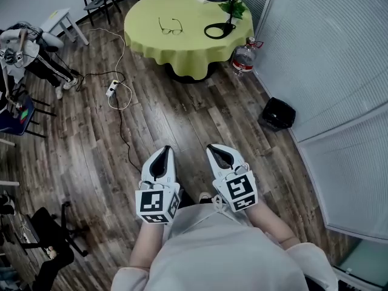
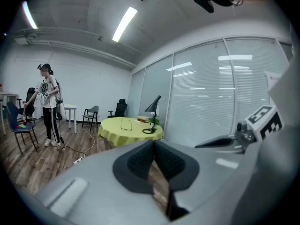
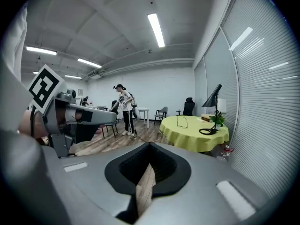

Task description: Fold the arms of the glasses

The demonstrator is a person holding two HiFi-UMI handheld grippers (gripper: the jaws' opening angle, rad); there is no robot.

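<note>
Holding my left claw [image 1: 163,155] and right claw [image 1: 217,153] clenched on nothing, I see the glasses [image 1: 170,26] at twelve o'clock on the round table [image 1: 188,56], well apart, arms apparently open; folding not begun.

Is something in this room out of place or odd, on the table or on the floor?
Nothing looks spilled or broken. The glasses rest on the table. On the floor, a white power strip and its cable trail loosely across the boards, and a water bottle stands beside the table.
</note>
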